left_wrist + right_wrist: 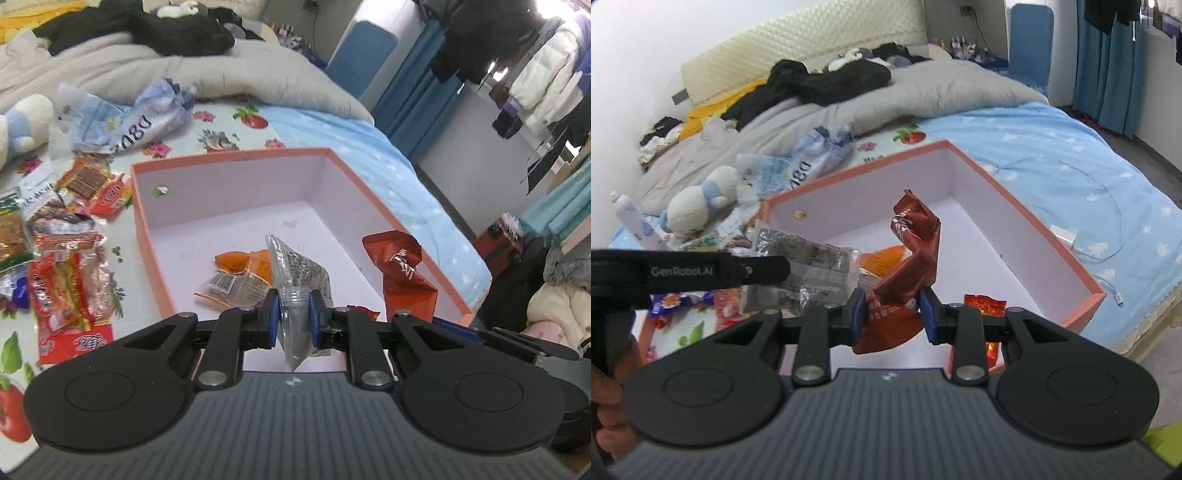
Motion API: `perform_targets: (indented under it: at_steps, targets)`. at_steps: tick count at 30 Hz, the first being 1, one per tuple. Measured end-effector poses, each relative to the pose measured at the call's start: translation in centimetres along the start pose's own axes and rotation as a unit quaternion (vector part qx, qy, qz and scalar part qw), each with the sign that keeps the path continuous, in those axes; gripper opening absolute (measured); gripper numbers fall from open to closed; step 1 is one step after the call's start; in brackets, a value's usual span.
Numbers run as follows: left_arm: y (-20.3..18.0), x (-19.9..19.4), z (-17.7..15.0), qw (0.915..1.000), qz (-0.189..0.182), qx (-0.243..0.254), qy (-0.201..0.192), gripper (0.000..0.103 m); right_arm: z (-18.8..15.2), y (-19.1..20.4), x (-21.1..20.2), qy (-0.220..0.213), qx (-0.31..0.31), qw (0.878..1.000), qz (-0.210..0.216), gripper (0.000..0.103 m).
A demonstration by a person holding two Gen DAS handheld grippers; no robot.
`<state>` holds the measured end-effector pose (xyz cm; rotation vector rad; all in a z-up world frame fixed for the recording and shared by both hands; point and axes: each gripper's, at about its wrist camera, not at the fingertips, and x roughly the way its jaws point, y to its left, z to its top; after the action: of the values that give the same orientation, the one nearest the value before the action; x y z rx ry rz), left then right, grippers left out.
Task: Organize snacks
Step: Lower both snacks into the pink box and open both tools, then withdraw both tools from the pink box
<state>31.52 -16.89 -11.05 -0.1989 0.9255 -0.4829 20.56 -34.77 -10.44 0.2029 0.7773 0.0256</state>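
Above the pink box (229,162), left gripper (293,317) pinching a clear packet (299,273) and right gripper (892,314) clamping a brown packet (916,236) could collide, spilling snacks outside.

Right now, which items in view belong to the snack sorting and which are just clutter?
Job:
- left gripper, shut on clear snack packet
- right gripper, shut on brown-red snack bag
- pink box, with orange packet inside
- loose snack packets beside the box

Clutter:
- plush toy
- crumpled blue-white bag
- grey duvet
- black clothes
- white cable
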Motion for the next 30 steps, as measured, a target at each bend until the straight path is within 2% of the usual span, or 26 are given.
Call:
perform_targets:
  at_steps: [4, 7, 12, 14, 15, 16, 22, 30]
  targets:
    - [0.4, 1.8, 0.3, 0.9999, 0.007, 0.004, 0.01, 0.02, -0.2, -0.5, 2.4, 0.009, -0.008, 1.0, -0.014, 0.035]
    - [0.6, 2.4, 0.4, 0.9997, 0.017, 0.006, 0.016, 0.02, -0.4, -1.0, 3.8, 0.024, 0.009, 1.0, -0.015, 0.036]
    - [1.0, 2.2, 0.3, 0.9998, 0.013, 0.002, 0.017, 0.021, -0.5, -0.8, 4.0, 0.025, 0.0, 1.0, -0.016, 0.035]
    - [1.0, 1.7, 0.2, 0.9997, 0.016, -0.002, 0.017, 0.032, -0.3, -0.8, 3.8, 0.031, 0.007, 0.999, -0.019, 0.036]
    - [0.9, 1.3, 0.2, 0.9996, 0.022, -0.006, 0.014, 0.051, -0.3, -0.9, 3.7, 0.031, 0.011, 0.999, -0.017, 0.043]
    - [0.9, 0.9, 0.1, 0.9996, 0.027, -0.009, 0.009, 0.064, -0.3, -0.9, 3.3, 0.027, 0.015, 0.999, -0.013, 0.045]
    - [0.2, -3.5, -1.0, 0.9994, 0.023, 0.001, -0.027, 0.065, -0.9, 0.4, 0.1, 0.001, 0.008, 1.0, -0.006, 0.045]
    - [-0.1, -10.3, -4.3, 0.9977, 0.029, -0.007, -0.062, 0.065, -2.8, 2.8, -4.5, -0.025, 0.002, 0.999, 0.023, 0.045]
